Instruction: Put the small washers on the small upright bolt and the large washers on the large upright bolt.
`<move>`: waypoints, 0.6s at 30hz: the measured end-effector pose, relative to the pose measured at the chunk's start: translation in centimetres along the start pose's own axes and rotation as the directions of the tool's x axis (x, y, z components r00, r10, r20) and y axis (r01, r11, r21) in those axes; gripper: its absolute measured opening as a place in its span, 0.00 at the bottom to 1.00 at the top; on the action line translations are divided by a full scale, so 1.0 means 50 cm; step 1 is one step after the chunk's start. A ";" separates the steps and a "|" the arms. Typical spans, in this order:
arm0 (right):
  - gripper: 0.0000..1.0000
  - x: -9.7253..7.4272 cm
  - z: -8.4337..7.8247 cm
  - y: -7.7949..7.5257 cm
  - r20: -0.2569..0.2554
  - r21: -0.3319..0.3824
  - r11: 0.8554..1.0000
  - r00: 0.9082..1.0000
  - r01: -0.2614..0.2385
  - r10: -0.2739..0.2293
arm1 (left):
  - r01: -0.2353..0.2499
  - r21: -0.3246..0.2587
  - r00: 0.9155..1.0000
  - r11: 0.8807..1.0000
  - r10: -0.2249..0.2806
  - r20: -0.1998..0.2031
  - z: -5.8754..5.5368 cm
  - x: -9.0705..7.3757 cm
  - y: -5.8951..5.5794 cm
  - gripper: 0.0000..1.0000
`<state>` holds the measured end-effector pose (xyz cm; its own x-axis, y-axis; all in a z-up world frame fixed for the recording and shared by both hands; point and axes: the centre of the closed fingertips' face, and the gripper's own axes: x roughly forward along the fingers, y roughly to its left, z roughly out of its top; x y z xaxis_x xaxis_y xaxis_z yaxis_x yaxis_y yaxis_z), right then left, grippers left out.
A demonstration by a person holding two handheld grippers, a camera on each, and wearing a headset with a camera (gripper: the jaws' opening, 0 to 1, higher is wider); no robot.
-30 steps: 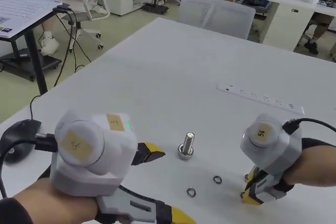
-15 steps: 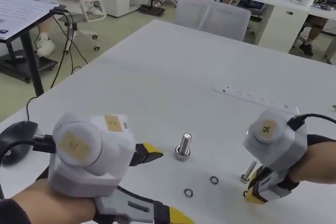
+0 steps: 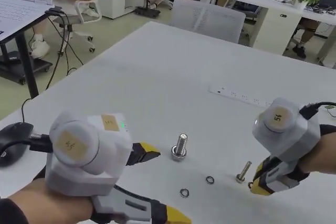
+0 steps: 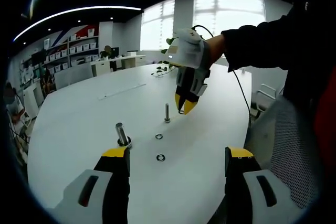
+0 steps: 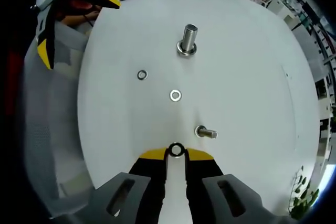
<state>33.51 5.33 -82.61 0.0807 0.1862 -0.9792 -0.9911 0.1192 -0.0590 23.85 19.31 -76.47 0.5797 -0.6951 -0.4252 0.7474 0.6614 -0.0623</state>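
Rightward the right tongs (image 3: 256,184) have swung since a second ago, uncovering the small bolt (image 3: 243,171). Nearest, the left tongs (image 4: 176,156) hang spread and empty, probably waiting. Beyond, a near washer (image 3: 184,193) and a far washer (image 3: 210,180) lie loose on the table (image 3: 157,77), the large bolt (image 3: 180,146) at eleven o'clock of them. The right gripper view shows its tongs clenched on a held washer (image 5: 177,149) at the small bolt's six o'clock, likely for threading; the head view's housing covers that.

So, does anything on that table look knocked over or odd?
Nothing stands out: the large bolt and small bolt stand upright, two loose washers lie flat, and the right gripper pinches a third washer.
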 end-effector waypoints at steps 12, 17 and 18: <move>0.14 -0.036 0.001 -0.012 0.001 -0.017 0.999 0.999 0.034 -0.034 | -0.001 0.000 1.000 1.000 0.001 0.008 0.003 -0.002 0.001 0.73; 0.14 -0.053 0.005 -0.026 0.008 -0.015 0.999 0.999 0.050 -0.050 | 0.000 -0.001 1.000 1.000 0.000 0.009 0.003 -0.003 0.001 0.73; 0.14 -0.056 0.007 -0.026 0.009 -0.015 0.998 0.999 0.053 -0.053 | 0.000 -0.001 1.000 1.000 0.000 0.009 0.003 -0.003 0.001 0.73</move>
<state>34.63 4.98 -79.75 0.1339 0.1887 -0.9729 -0.9870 0.1139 -0.1138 23.86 19.41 -76.28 0.5828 -0.6975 -0.4170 0.7468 0.6620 -0.0634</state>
